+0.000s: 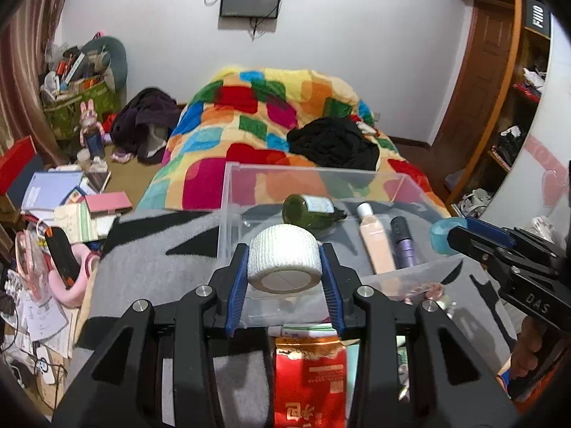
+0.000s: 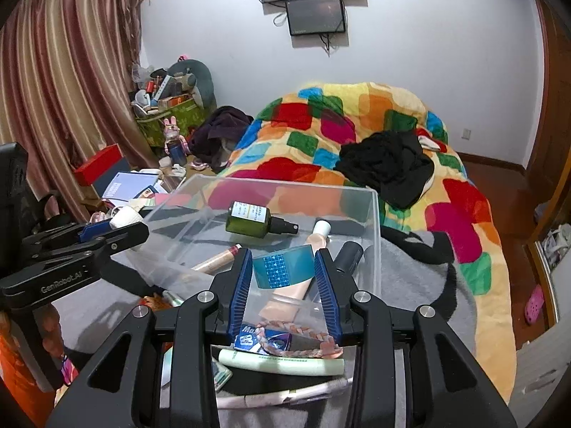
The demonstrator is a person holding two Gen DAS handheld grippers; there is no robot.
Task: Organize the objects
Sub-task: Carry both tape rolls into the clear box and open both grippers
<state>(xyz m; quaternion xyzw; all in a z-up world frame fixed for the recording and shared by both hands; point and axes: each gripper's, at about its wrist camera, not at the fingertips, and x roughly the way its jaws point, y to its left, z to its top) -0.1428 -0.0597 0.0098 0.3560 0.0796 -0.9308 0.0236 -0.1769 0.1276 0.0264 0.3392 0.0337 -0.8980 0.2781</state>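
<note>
White bandage roll (image 1: 283, 258) is clamped between the blue pads of the left gripper (image 1: 284, 267), held above the near wall of the clear plastic bin (image 1: 228, 192). Teal tape roll (image 2: 283, 265) is pinched by the right gripper (image 2: 283, 271) over the same bin. Inside it are seen a green spray bottle (image 2: 249, 219), a pink tube (image 1: 373, 240) and a purple container (image 1: 403, 244), lying on the floor of the bin.

White bandage roll (image 1: 283, 258) clamped between left gripper (image 1: 284, 267) pads, teal patterned tape roll (image 2: 283, 265) between right gripper (image 2: 282, 271) pads, both over the clear plastic bin (image 1: 314, 174) holding a green spray bottle (image 1: 310, 212) (on its side), pink tube (image 1: 373, 242), purple-black cylinder (image 1: 403, 242)
</note>
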